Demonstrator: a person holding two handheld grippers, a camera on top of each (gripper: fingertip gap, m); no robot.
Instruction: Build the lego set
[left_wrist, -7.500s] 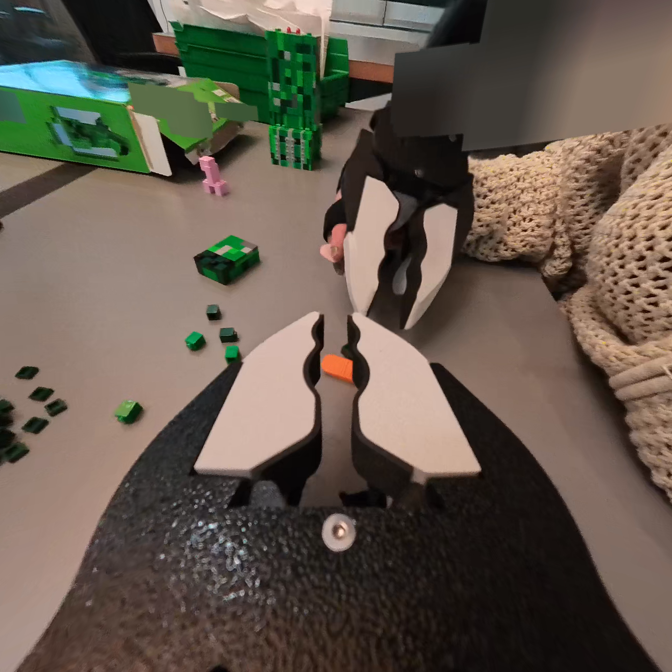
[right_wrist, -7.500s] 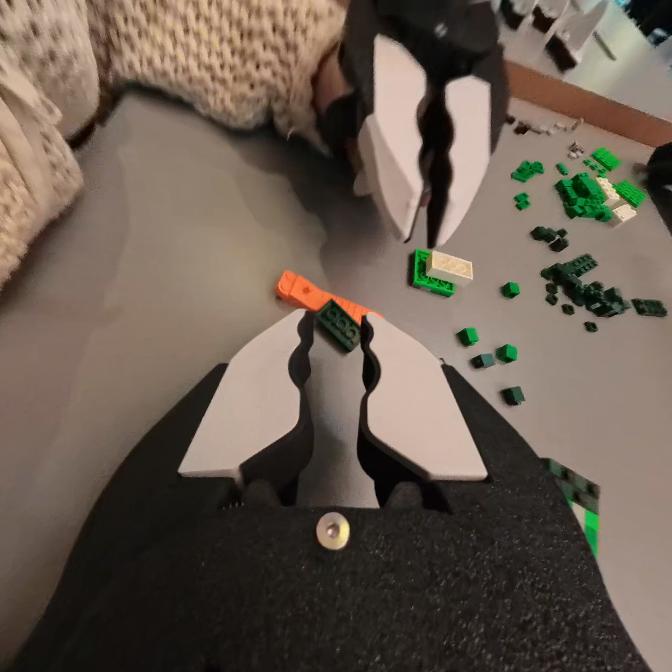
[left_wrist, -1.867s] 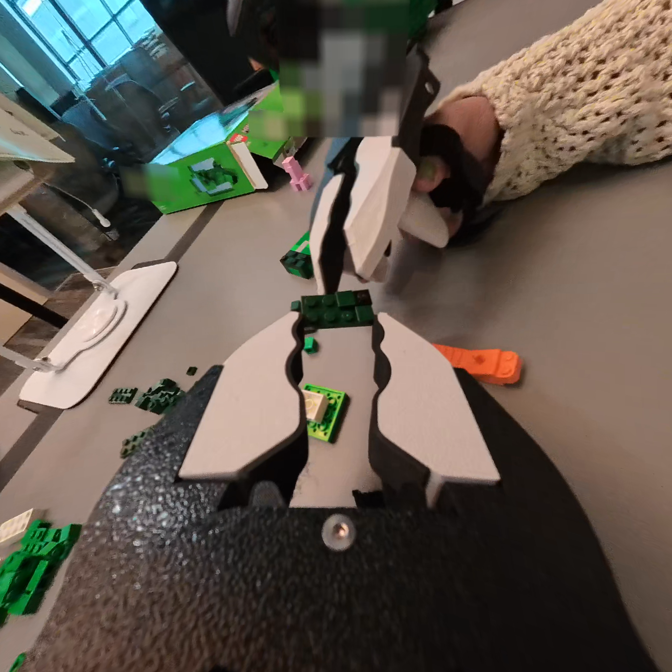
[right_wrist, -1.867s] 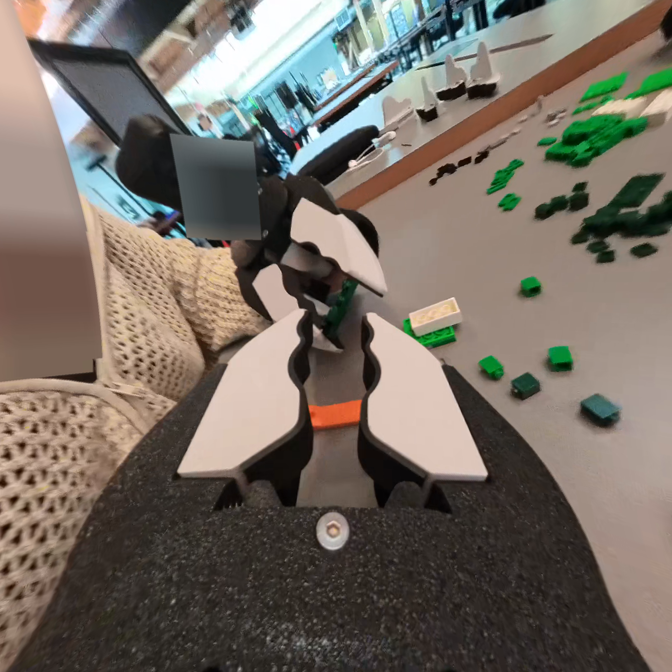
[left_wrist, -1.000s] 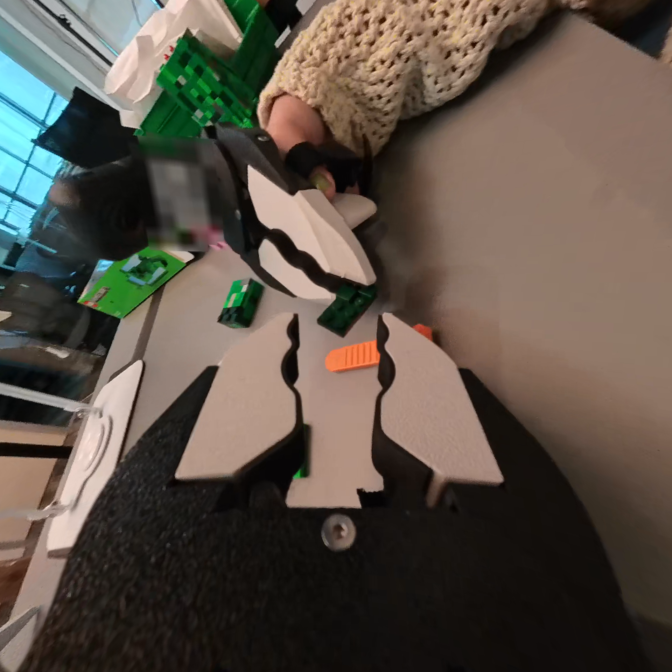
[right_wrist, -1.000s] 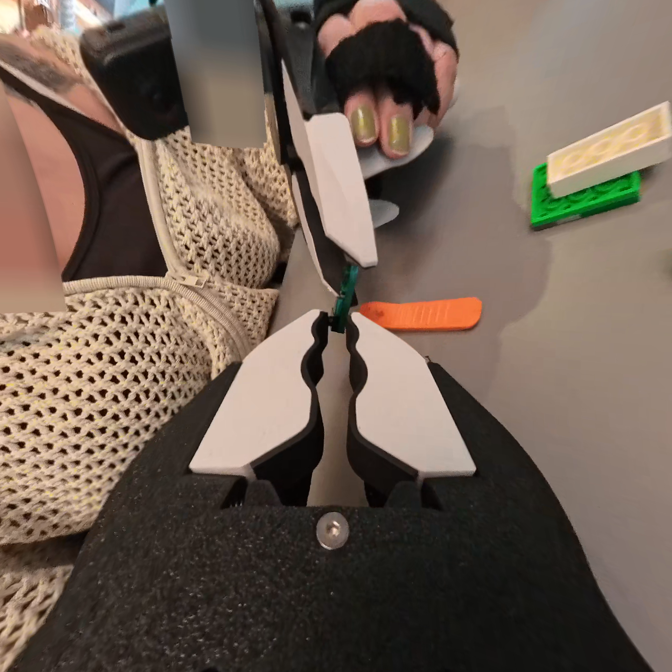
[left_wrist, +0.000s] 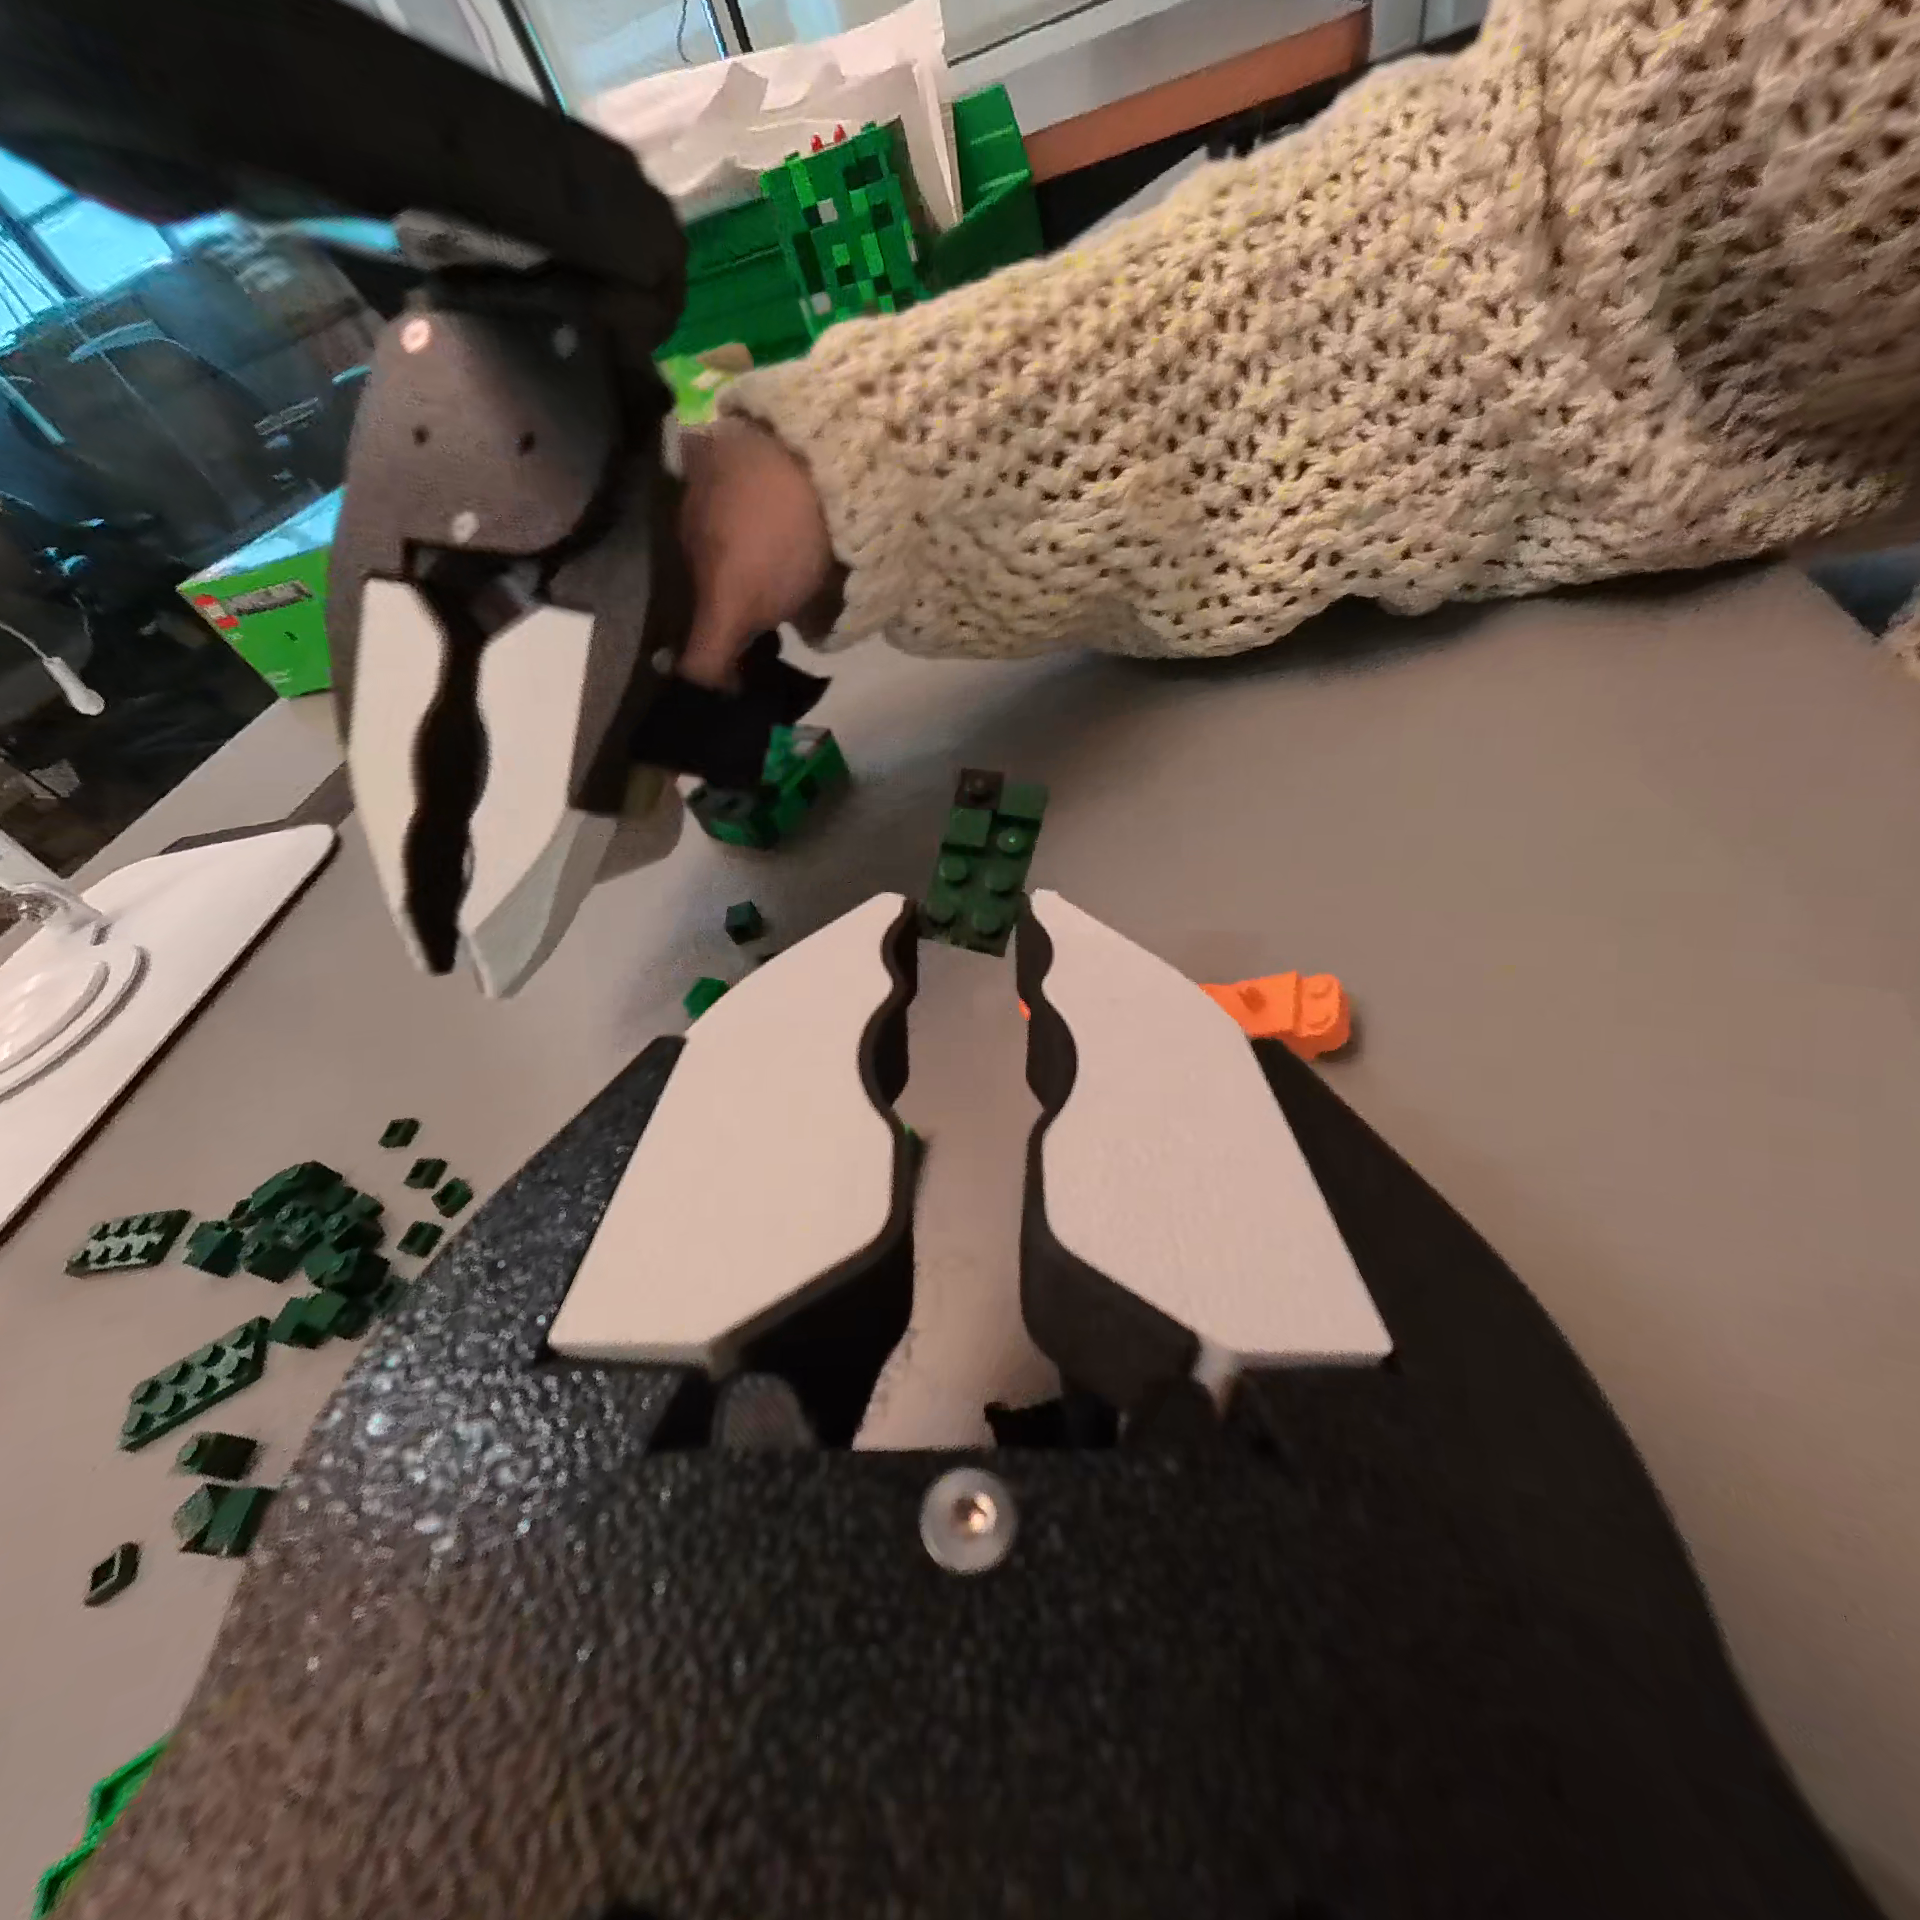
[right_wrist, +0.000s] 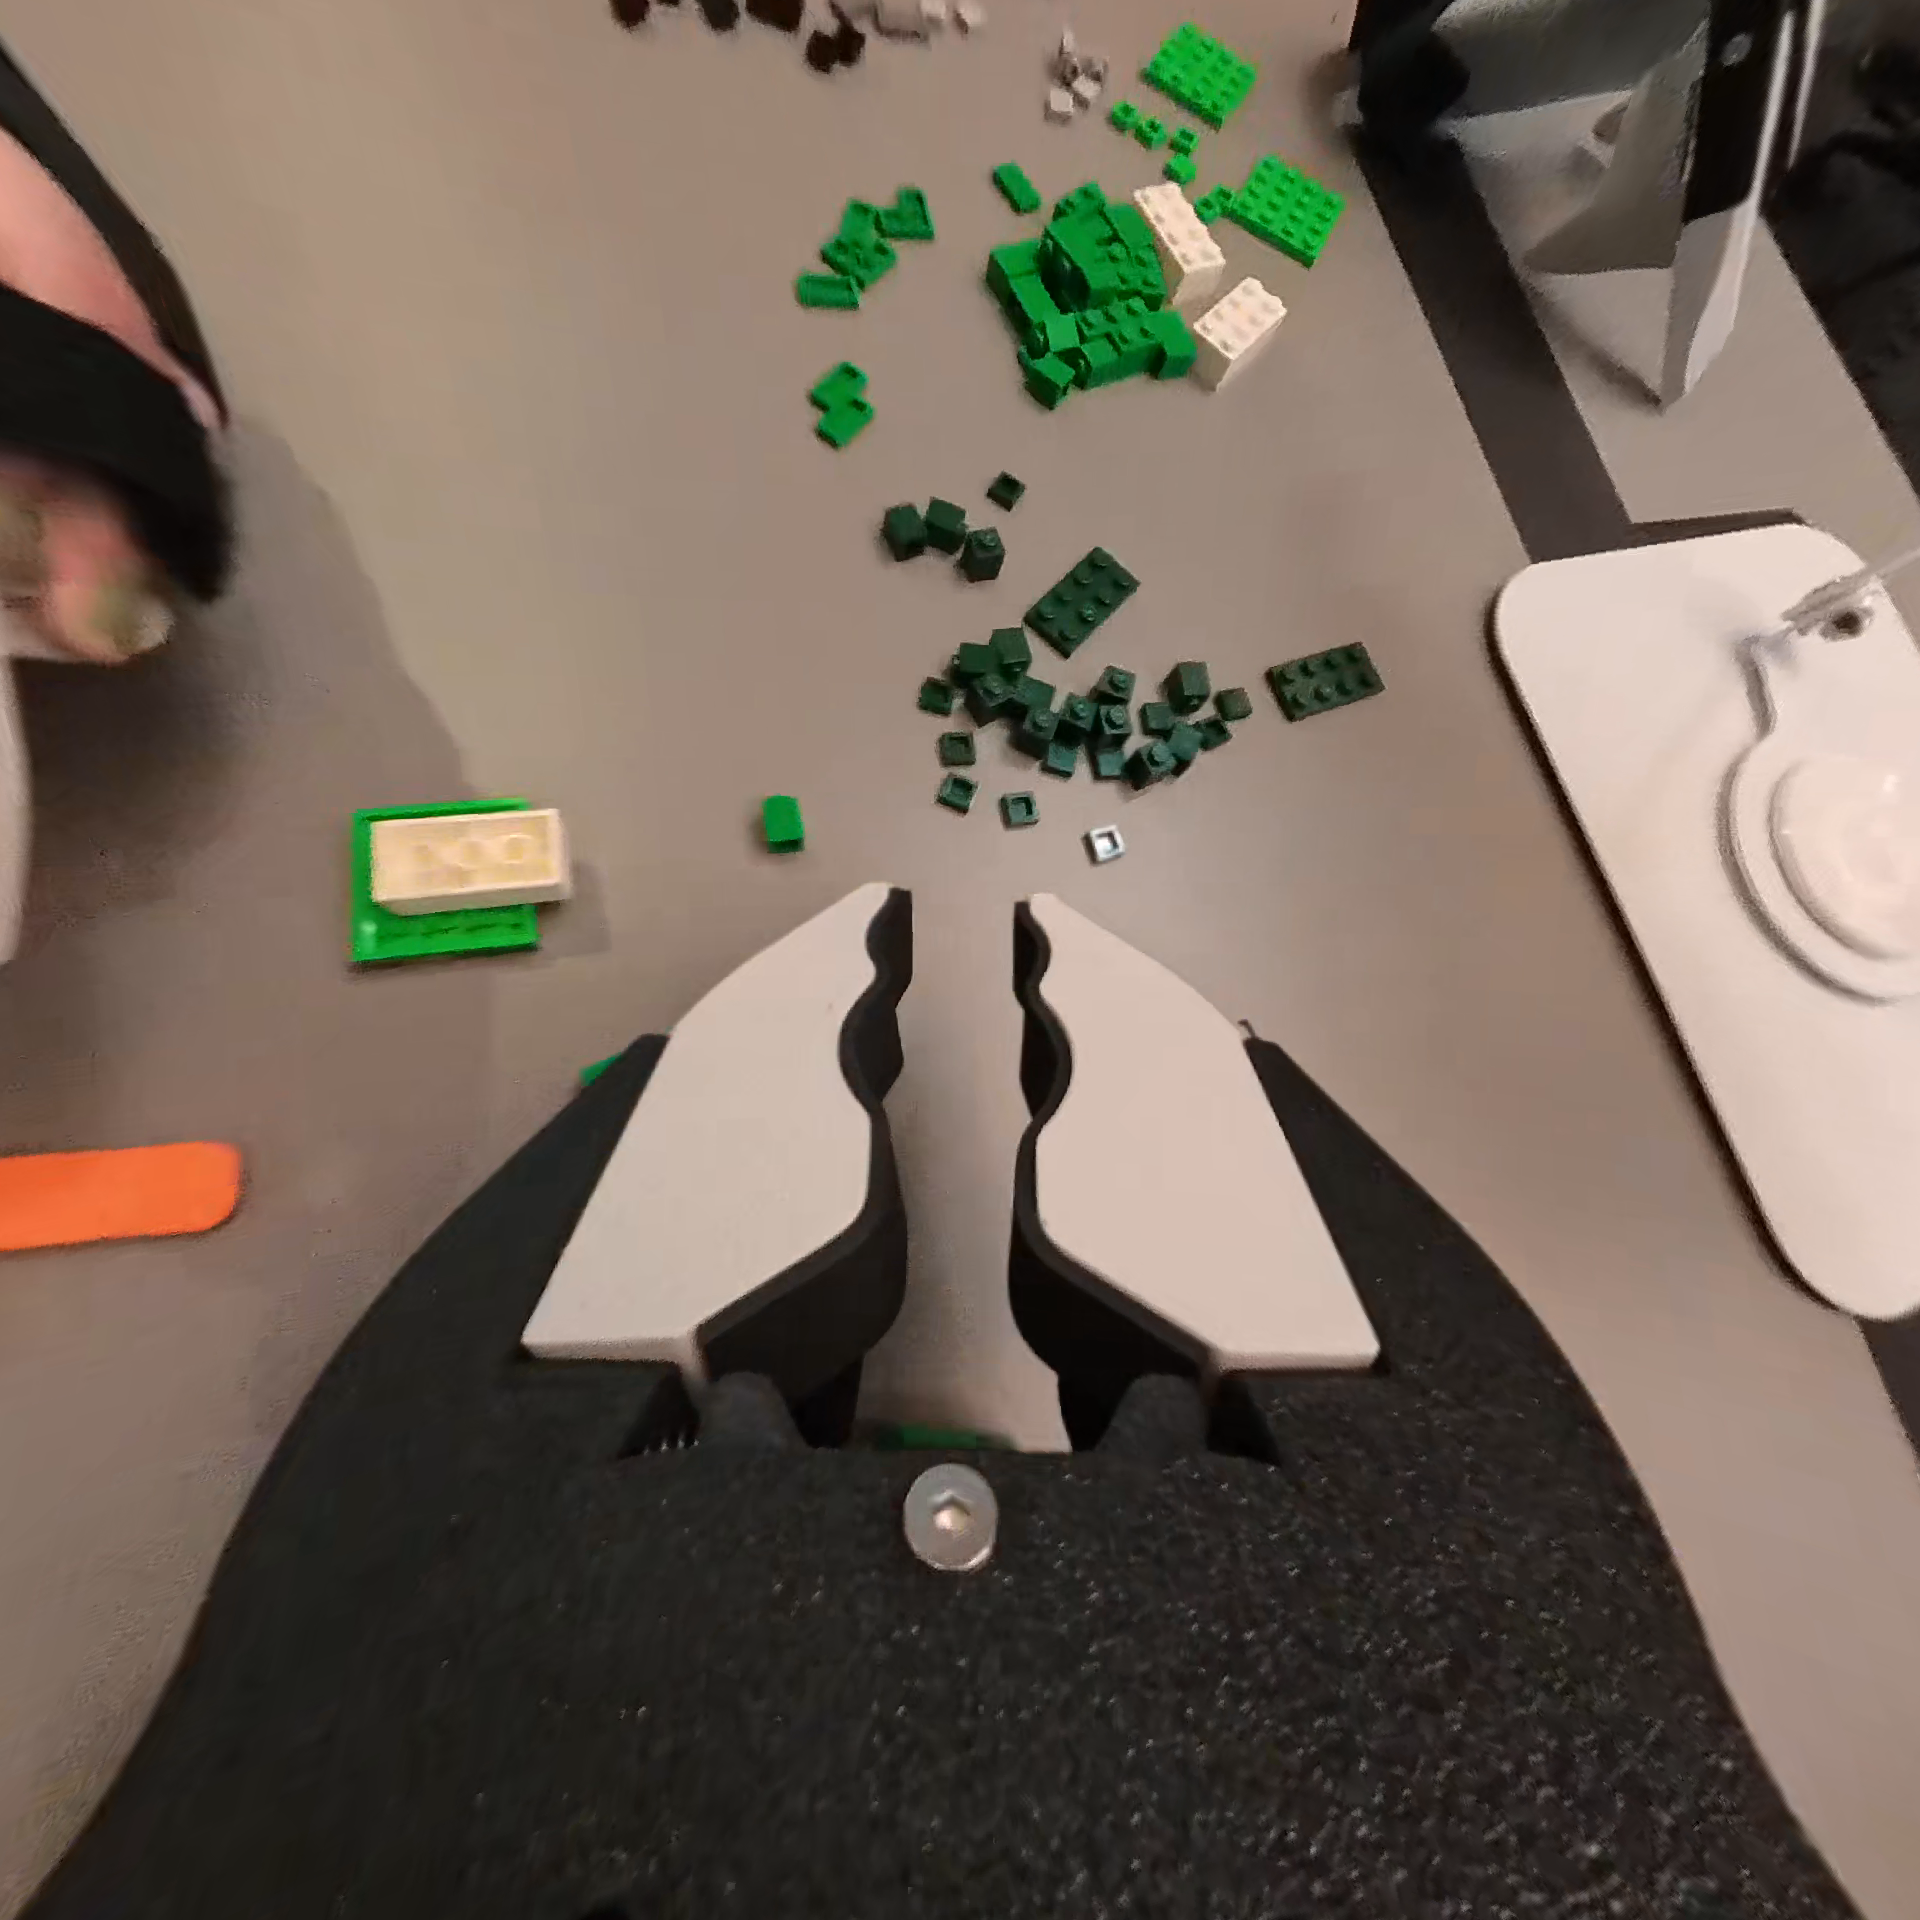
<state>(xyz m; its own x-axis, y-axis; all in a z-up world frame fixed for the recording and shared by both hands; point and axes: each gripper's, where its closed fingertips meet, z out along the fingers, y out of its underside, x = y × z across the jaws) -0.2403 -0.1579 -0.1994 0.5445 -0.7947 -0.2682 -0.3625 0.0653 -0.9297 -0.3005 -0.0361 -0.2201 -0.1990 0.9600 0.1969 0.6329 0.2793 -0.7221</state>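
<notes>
My left gripper (left_wrist: 966, 920) is shut on the near end of a dark green plate assembly (left_wrist: 987, 862) and holds it just above the grey table. My right gripper is open and empty; in its own view (right_wrist: 963, 904) it hovers over the table just short of a pile of dark green small pieces (right_wrist: 1081, 707). It also shows at the left of the left wrist view (left_wrist: 457, 951), jaws slightly apart, apart from the plate. A bright green plate with a white brick on it (right_wrist: 457, 873) lies to the left.
An orange brick separator (left_wrist: 1278, 1013) lies right of the left gripper. A bright green and white brick pile (right_wrist: 1101, 291) lies farther off. A white lamp base (right_wrist: 1714, 883) is on the right. A tall green figure (left_wrist: 852, 239), a green box (left_wrist: 270, 623) and a knitted sleeve (left_wrist: 1299, 416) are behind. The orange brick separator (left_wrist: 1278, 1013) lies around 7 cm away from my left fingertips.
My right gripper has let go of the dark green plate, opened and swung away over the loose pieces. My left gripper still holds the plate, now turned flat.
</notes>
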